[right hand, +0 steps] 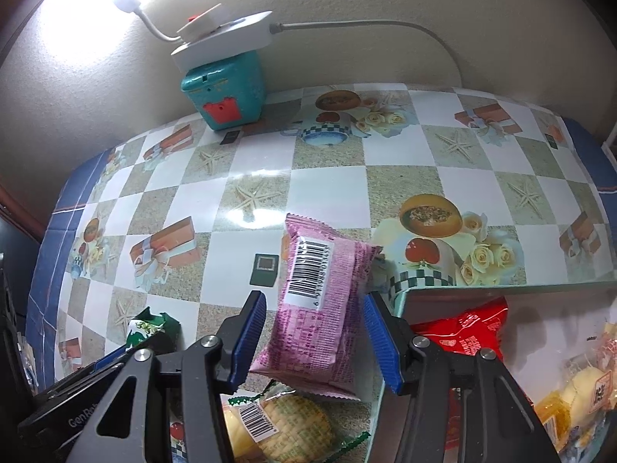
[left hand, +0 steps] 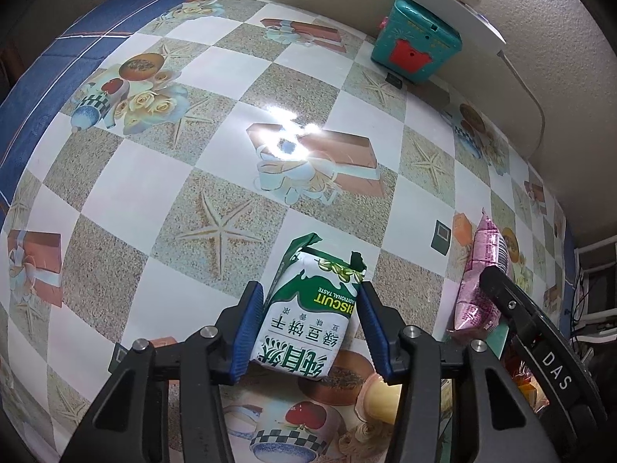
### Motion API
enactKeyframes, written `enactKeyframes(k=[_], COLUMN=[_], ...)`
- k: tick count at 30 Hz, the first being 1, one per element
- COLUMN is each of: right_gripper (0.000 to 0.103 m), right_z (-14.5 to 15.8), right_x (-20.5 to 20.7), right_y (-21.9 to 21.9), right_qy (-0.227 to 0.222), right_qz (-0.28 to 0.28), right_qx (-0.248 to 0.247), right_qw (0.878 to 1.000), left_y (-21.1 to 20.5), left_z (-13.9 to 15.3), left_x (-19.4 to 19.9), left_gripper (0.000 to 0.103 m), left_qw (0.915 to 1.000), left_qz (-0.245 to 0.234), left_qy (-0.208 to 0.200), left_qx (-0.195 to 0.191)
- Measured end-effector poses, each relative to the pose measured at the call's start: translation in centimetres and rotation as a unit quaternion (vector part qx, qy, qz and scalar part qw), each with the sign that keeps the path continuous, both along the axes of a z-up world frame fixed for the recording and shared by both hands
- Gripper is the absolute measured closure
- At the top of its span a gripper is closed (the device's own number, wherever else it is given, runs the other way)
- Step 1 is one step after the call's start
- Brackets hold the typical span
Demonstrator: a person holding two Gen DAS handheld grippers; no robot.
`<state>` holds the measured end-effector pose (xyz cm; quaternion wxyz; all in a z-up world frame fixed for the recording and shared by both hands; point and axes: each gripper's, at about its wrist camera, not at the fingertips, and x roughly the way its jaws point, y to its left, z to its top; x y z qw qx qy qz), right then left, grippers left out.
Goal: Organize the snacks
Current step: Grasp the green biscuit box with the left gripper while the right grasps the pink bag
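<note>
**Crinkly film packs, both in the jaws – how they'll handle**

Glossy checked vinyl tablecloth w/ starfish and gift-box prints (left hand: 216, 88) is the slick base under everything; packs would likely skid on it if nudged, so a lift looks safer than a push.

Clear shallow plastic tray (right hand: 501, 289) sits at 4 o'clock in the right wrist view, w/ a red foil snack bag (right hand: 466, 328) and yellowish wrapped cakes inside – prob. the sorting spot, judging by contents.

Pink printed plastic snack pack w/ white barcode label (right hand: 316, 308) lies between the blue ribbed pads of the right gripper (right hand: 314, 332), just beside the tray's near corner. Jaws look to sit a touch off its sides; can't tell if they press. Light, soft, puffy film; the filling is likely crushable. Best taken across the mid-body, not the crimped ends.

Green-and-white rectangular biscuit pack w/ crimped foil ends (left hand: 312, 320) sits at 6 o'clock in the left wrist view, clamped by the left gripper (left hand: 308, 324), pads touching both long sides. Feels like a stiffer block, light, biscuits brittle – gentle squeeze only, hold mid-length so it won't pivot.

Yellow lattice-print wrapped cake w/ green edge (right hand: 277, 424) lies under the right gripper, untouched.
</note>
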<state>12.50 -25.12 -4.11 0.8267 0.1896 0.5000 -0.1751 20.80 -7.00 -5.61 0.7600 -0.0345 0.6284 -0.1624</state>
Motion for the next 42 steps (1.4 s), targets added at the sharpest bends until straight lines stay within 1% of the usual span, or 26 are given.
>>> enactKeyframes(k=[8,11,13,22,31,35,42], right_gripper=[0.046,0.047,0.051,0.058,0.059,0.059,0.059], right_z=[-1.0,-1.1,-1.2,-1.2,-0.7,-0.1,0.2], right_x=[0.2,0.3,0.3,0.3,0.3,0.3,0.1], right_y=[0.1,0.2,0.2,0.2,0.4,0.4,0.3], right_qy=[0.017,0.016,0.017,0.017,0.013,0.007,0.007], right_qz=[0.004,0.004,0.004,0.003,0.007,0.007,0.006], right_qx=[0.003,0.003,0.000,-0.015,-0.014,-0.013,-0.015], right_qw=[1.000,1.000,1.000,1.000,1.000,1.000,1.000], left_y=[0.6,0.7,0.8,0.4,1.0,1.4,1.7], left_z=[0.2,0.4,0.4,0.2,0.3,0.5,1.0], left_x=[-0.1,-0.2,-0.4,0.0,0.0,0.1,0.1], left_gripper=[0.052,0.052,0.052,0.052,0.054,0.055,0.056], left_qw=[0.9999,0.9999,0.9999,0.9999,0.9995,0.9994,0.9992], left_qz=[0.011,0.011,0.011,0.014,0.029,0.033,0.038], left_qy=[0.001,0.000,-0.001,0.001,0.002,0.002,-0.001], left_qx=[-0.002,-0.001,0.000,-0.001,-0.006,-0.010,-0.016])
